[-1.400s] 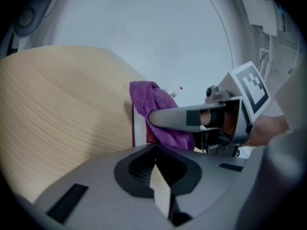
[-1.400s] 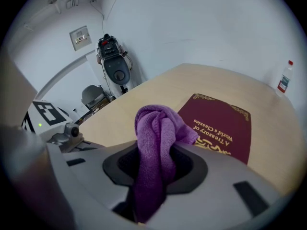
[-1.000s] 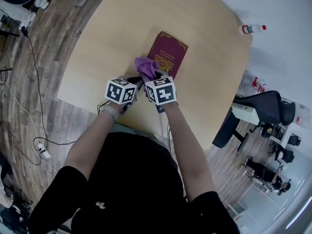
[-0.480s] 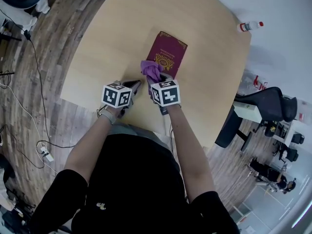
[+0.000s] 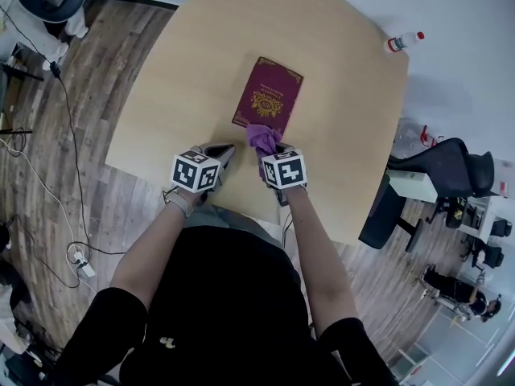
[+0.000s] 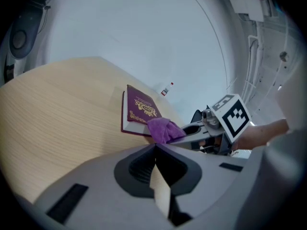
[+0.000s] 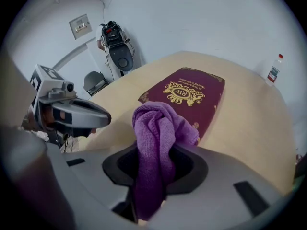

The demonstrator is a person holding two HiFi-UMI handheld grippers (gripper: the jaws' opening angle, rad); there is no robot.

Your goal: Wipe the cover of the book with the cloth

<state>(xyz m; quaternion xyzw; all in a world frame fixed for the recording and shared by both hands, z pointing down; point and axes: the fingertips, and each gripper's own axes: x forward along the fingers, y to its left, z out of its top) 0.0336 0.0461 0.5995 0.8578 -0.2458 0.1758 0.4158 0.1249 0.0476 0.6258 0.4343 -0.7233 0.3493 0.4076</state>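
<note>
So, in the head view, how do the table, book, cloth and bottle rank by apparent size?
table
book
cloth
bottle
The bottle lies farther off and the cloth is partly hidden, so the last two are unsure.

Plank floor (image 5: 105,71), white wall (image 7: 192,18)

Open tabletop (image 5: 185,71) left, right and above book (image 5: 268,97) at frame centre. Only bottle (image 5: 402,41) at upper right corner, near table edge.
</note>
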